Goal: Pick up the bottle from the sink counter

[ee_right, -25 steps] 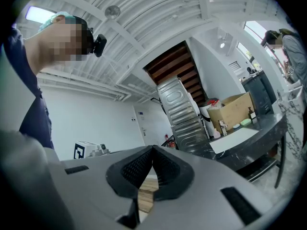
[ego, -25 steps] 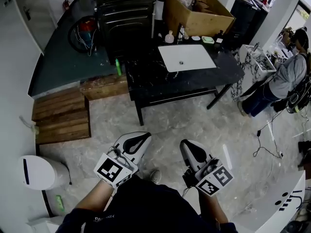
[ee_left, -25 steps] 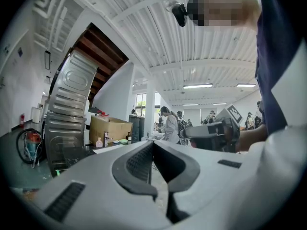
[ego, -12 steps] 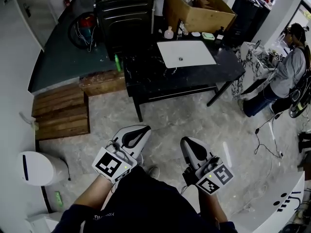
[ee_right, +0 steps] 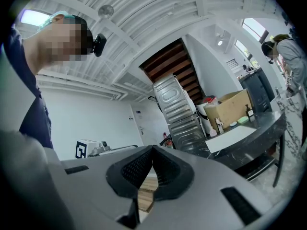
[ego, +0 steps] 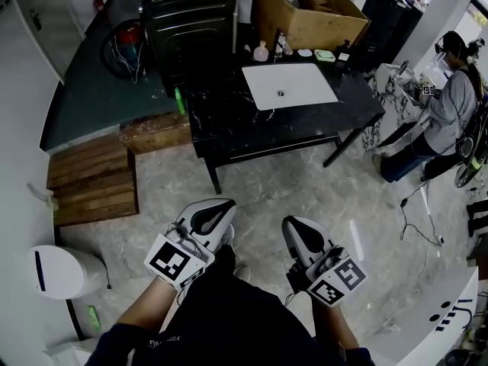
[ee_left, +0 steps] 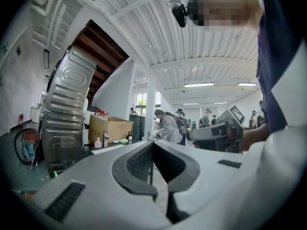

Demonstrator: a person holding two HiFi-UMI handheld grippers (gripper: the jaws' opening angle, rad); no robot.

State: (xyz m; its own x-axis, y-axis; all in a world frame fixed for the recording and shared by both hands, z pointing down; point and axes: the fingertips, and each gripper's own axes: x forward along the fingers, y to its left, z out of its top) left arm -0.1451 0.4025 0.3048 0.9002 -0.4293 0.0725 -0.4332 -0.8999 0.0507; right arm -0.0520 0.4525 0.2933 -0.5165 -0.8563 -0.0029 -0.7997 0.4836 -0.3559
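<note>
A black marble counter (ego: 229, 120) with a white sink (ego: 290, 85) stands across the floor ahead. At its back edge are a pink bottle (ego: 261, 52) (ee_left: 98, 143) (ee_right: 212, 132) and a dark pump bottle (ego: 344, 55) (ee_right: 249, 109). A green bottle (ego: 179, 100) stands at the counter's left end. My left gripper (ego: 216, 213) (ee_left: 152, 145) and right gripper (ego: 296, 231) (ee_right: 152, 150) are held level in front of the body, far short of the counter. Both are shut with nothing between the jaws.
A cardboard box (ego: 305, 14) and a metal cabinet (ego: 191, 21) stand behind the counter. Wooden pallets (ego: 91, 178) lie to the left, with a white bin (ego: 61, 271) near them. A person (ego: 450, 109) stands at the right, with cables on the floor (ego: 415, 219).
Both grippers have edged slightly forward with the walking body, jaws staying shut. The counter has shifted a little left in view, and the person at the right has moved.
</note>
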